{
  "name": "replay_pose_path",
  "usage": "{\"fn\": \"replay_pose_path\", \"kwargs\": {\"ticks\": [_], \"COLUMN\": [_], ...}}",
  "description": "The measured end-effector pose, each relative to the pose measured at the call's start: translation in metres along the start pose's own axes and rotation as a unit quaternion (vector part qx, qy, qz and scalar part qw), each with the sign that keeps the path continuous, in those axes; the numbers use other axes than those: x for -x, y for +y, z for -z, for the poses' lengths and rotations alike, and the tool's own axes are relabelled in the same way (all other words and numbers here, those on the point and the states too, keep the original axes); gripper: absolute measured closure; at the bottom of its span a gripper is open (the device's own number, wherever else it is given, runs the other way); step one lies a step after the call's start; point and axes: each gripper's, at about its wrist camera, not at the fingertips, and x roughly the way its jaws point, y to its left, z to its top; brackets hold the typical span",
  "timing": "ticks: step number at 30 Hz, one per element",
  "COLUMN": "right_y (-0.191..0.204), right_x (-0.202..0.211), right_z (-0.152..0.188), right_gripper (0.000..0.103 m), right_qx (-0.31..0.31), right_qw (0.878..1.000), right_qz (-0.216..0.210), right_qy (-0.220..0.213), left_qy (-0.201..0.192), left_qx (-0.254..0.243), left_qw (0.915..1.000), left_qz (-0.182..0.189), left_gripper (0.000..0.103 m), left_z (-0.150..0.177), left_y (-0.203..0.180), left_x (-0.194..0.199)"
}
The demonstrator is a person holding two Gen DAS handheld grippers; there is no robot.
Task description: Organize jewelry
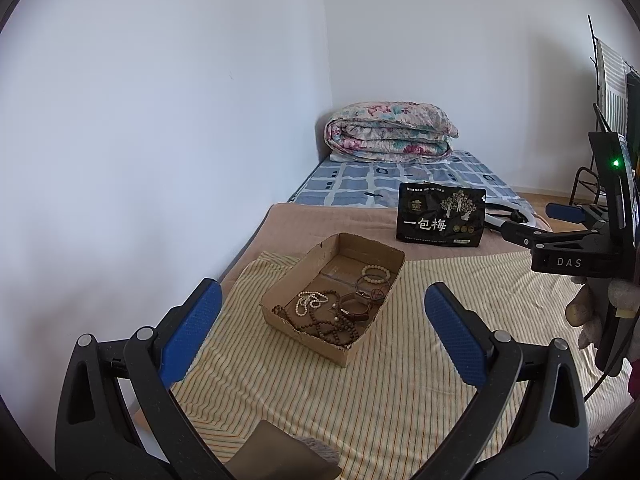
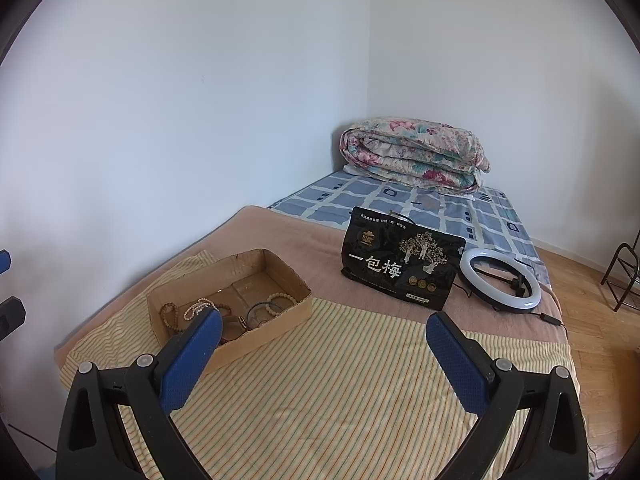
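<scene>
The left wrist view looks down on a shallow cardboard box that sits on a striped cloth spread over the near end of a bed. All the jewelry in sight lies inside the box: a string of dark wooden beads curls along the near wall, a pale pearl strand rests in the middle left, a watch with a brown strap lies just right of it, and a pale bead bracelet sits toward the far right corner, with thin dark bangles beside it. The pieces touch and overlap; nothing lies on the cloth.

The left tool hovers near the box, its blue pads spread wide and holding nothing. The right tool hangs to the right of the box, also spread wide and empty.

This scene fits two stages: a jumbled box waiting to be sorted out, or pieces already gathered into the box. The pictures do not settle which, so the step in hand stays open. Any pick from the box would call for a narrow pinch on one strand, since neighbouring pieces could drag along.

A black snack bag and a ring light lie farther back.
</scene>
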Motion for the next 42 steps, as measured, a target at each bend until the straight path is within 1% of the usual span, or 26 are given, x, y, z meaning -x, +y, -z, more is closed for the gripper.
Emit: {"fn": "replay_pose_path", "kwargs": {"ticks": [42], "right_y": [0.0002], "right_x": [0.0014], "right_z": [0.0047], "right_gripper": [0.000], "right_qx": [0.000], "right_qw": [1.000], "right_qz": [-0.004], "right_qy": [0.003], "left_qy": [0.004], "left_qx": [-0.001], "left_qw": [1.0000], "left_qz": [0.005], "left_gripper": [0.000], "left_z": [-0.0027], "left_y": [-0.0037], "left_x": [0.0039]}}
